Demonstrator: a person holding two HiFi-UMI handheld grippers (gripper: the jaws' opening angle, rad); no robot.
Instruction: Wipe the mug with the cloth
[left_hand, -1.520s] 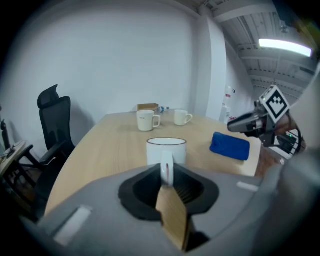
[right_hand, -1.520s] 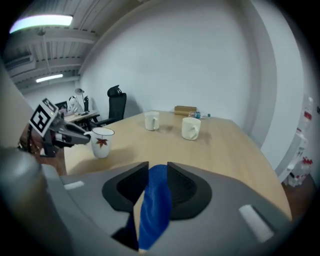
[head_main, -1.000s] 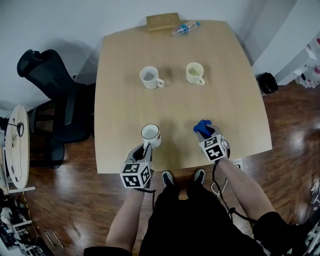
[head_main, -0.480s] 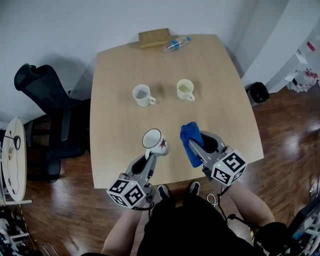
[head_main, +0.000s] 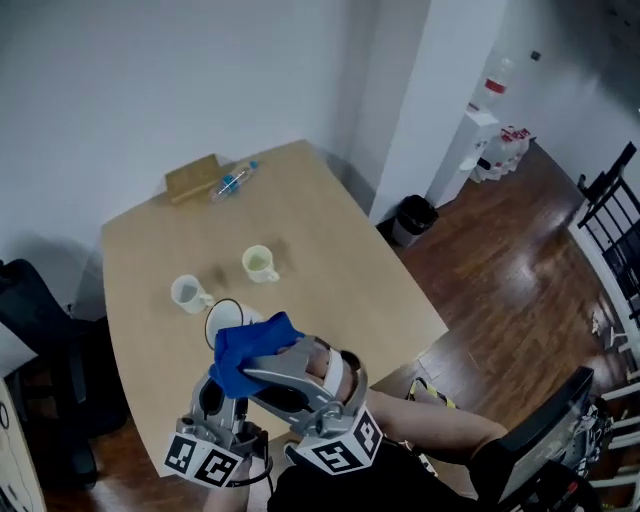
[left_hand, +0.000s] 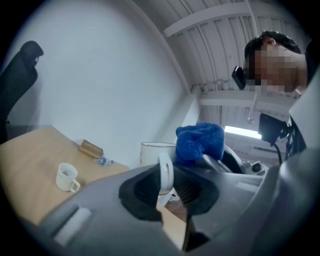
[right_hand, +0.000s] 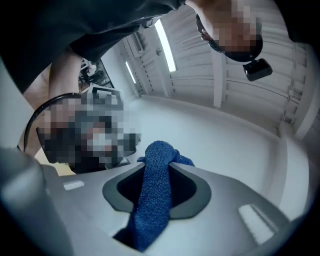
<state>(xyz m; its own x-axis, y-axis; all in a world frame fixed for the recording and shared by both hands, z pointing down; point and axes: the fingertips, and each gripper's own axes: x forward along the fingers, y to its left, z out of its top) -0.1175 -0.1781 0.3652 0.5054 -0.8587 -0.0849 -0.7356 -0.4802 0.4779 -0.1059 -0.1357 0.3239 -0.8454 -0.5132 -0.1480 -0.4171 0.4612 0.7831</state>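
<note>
Found the mug (left_hand: 156, 151) lifted clear of the desk (head_main: 330, 240), in the lower left of the head view. Found it pinched by its handle between the jaws of the left tool (left_hand: 165, 184), body upright, mouth upward. Found the blue cloth (right_hand: 159, 167) pinched in the right tool (right_hand: 157, 186), with a bunched wad standing past the jaw tips and a tail hanging back through them. Noted those jaws lately drawn closer upon the cloth.

Governing relation: in the left gripper view, placed the wad just right of the mug's rim and a little above it, right of frame centre. In the head view, saw the cloth overlapping the mug's lower right and hiding all but an arc of rim. Could not confirm contact between cloth and rim from any view.

Judged the wiping stroke not yet begun. Judged the needed travel short: cloth leftward and down onto the rim or wall, or mug turned into the wad. Advised watching the thin handle grip for twisting under side pressure.

Left untouched at frame left on the desk: two other mugs (head_main: 190, 293).
</note>
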